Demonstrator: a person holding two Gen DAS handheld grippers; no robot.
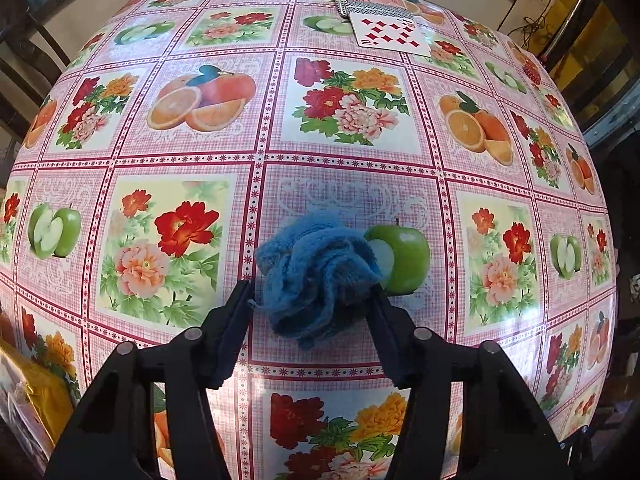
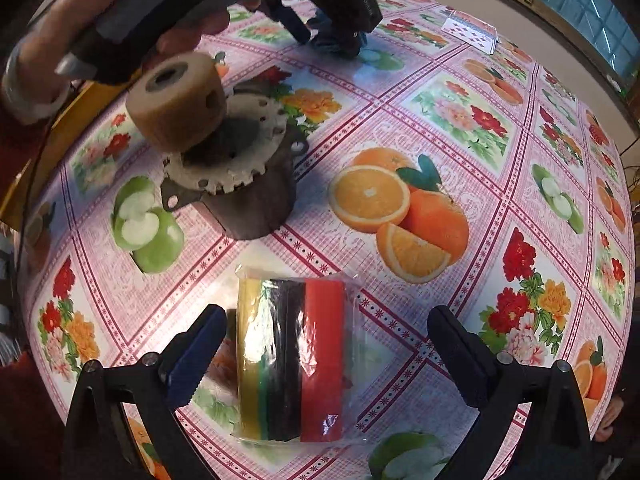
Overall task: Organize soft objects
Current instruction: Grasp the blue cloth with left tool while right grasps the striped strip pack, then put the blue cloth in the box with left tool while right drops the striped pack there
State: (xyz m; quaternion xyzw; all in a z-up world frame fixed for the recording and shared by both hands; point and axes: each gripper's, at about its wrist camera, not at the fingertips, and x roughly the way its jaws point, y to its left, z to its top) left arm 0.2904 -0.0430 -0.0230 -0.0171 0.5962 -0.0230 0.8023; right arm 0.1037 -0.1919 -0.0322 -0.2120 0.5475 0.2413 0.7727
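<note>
1. Two soft things are in play: a crumpled blue cloth [image 1: 316,276] on the desk [image 1: 344,100] and a clear-wrapped pack of coloured strips [image 2: 292,356].
2. The left gripper [image 1: 312,292] has its jaws wide around the cloth, not yet clamped; closing looks like the step in hand.
3. The right gripper [image 2: 324,332] hovers with jaws wide, either side of the pack; it likely must lower before closing.
4. A geared metal part [image 2: 224,156] stands to the far left of the pack; playing cards [image 1: 384,20] lie at the far edge.
5. A glossy fruit-and-flower oilcloth covers the desk; windows show beyond.
</note>
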